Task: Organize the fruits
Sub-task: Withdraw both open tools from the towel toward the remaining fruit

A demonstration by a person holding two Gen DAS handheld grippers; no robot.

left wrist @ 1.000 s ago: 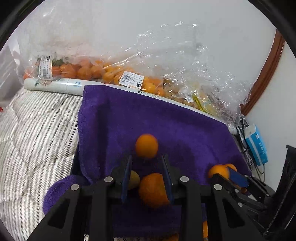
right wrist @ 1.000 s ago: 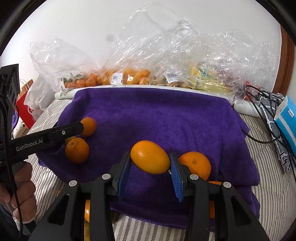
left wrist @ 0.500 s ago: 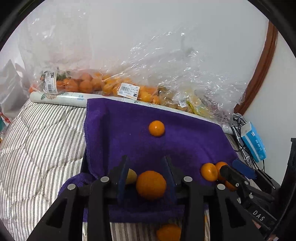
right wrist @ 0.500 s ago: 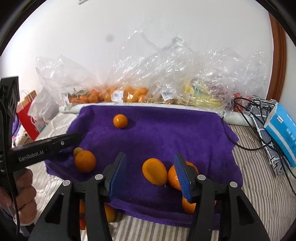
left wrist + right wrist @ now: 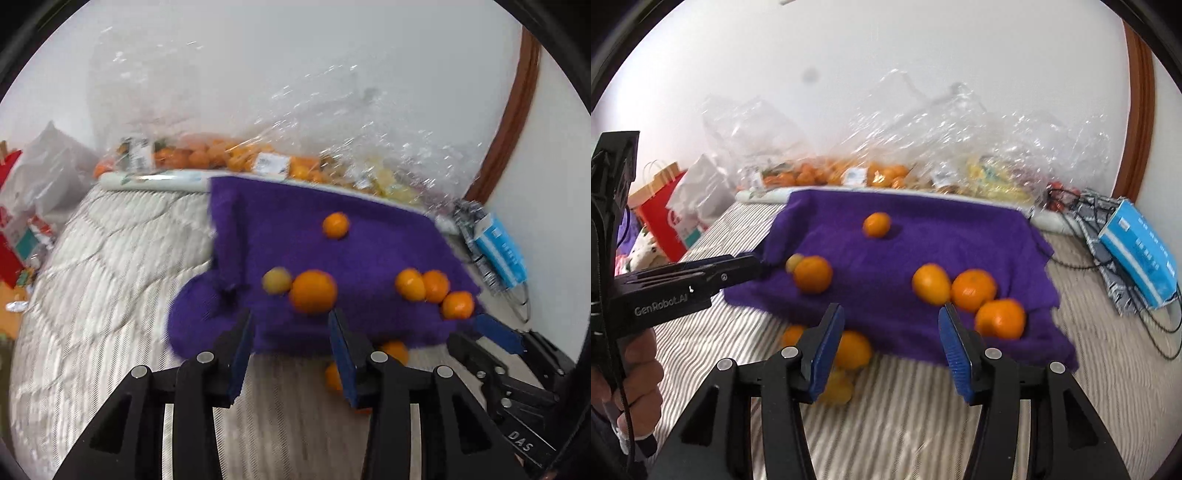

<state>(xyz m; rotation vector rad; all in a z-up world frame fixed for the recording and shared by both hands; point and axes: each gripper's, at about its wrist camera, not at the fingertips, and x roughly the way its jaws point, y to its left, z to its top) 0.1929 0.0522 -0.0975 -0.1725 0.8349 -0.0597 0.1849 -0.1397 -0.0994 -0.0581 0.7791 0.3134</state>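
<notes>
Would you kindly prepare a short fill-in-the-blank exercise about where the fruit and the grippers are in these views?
1. The loose oranges lie on a towel coloured ____.
2. Between the fingers of the right gripper there is ____.
3. The blue box lies to the towel's ____ side.
4. The bagged fruit sits against the ____.

Missing words: purple; nothing; right; wall
</notes>
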